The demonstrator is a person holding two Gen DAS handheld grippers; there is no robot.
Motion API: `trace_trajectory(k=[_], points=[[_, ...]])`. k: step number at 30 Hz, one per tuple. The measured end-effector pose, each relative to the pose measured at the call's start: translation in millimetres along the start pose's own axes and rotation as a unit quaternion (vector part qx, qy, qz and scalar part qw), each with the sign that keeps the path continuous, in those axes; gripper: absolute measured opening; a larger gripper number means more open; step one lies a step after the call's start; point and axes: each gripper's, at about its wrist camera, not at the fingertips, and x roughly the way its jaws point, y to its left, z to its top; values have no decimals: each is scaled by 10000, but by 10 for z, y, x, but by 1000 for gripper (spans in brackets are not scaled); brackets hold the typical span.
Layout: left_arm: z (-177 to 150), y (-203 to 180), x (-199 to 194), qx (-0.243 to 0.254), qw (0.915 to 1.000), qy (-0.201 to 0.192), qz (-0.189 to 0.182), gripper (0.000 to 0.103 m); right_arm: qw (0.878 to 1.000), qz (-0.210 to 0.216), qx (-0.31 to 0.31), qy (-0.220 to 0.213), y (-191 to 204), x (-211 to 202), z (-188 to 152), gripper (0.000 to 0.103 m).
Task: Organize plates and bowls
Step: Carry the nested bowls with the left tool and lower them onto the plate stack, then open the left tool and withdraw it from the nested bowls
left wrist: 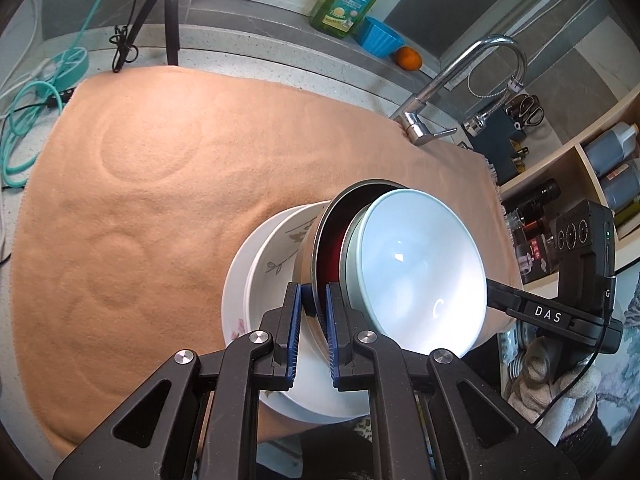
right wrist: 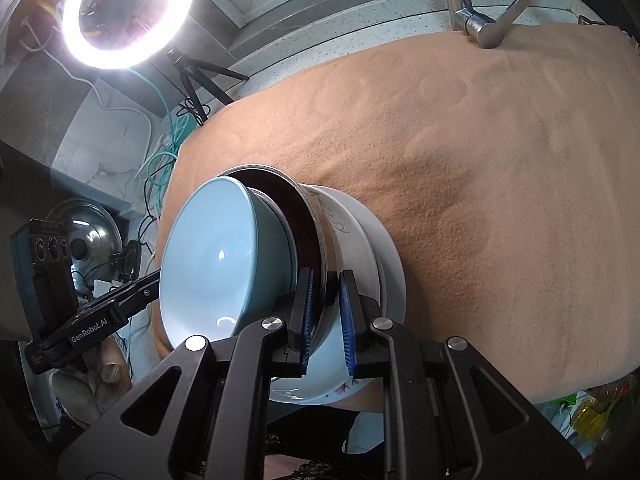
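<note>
Looking nearly finished: pale blue bowl [left wrist: 416, 268] nesting in dark red metal-rimmed bowl [left wrist: 332, 240], both sitting in white floral plates [left wrist: 276, 256] near the front edge of the cloth-covered counter [left wrist: 160, 184], with no other dishes showing on the cloth. Left gripper [left wrist: 314, 308] and right gripper [right wrist: 326, 312] both pinching the red bowl's rim from opposite sides, probably settling or carrying the stack. Only the left view showing shelf bottles [left wrist: 612, 152]; only the right showing ring light [right wrist: 128, 12].

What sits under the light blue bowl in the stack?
The light blue bowl nests in a dark red metal-rimmed bowl, over a floral white bowl and white plate. Their bottoms are hidden.
</note>
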Motion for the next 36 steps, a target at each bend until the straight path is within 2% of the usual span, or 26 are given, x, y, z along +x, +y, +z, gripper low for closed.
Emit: trace_trajectory(k=[9, 17, 25, 27, 29, 31, 36], points=[[-21, 11, 21, 73, 9999, 27, 79, 9, 10000, 35, -61, -3, 7, -16, -9, 14], [-41, -39, -30, 252, 9993, -107, 242, 9, 10000, 61, -69, -17, 3, -23, -12, 15], [-39, -31, -92, 331, 9988, -226, 290, 13, 9995, -121, -247, -132, 66, -92, -39, 15], [-49, -43, -110, 371, 9984, -270, 345, 13, 9989, -261, -333, -212, 94, -128, -55, 21], [-51, -39, -125, 363, 9983, -291, 337, 13, 9985, -293, -357, -277, 87, -164, -64, 34], [-51, -38, -133, 368, 9982, -312, 354, 13, 9984, -290, -353, -341, 76, -203, -73, 42], [-68, -48, -154, 381, 9978, -360, 400, 13, 9981, -358, -285, -423, 16, -263, -102, 45]])
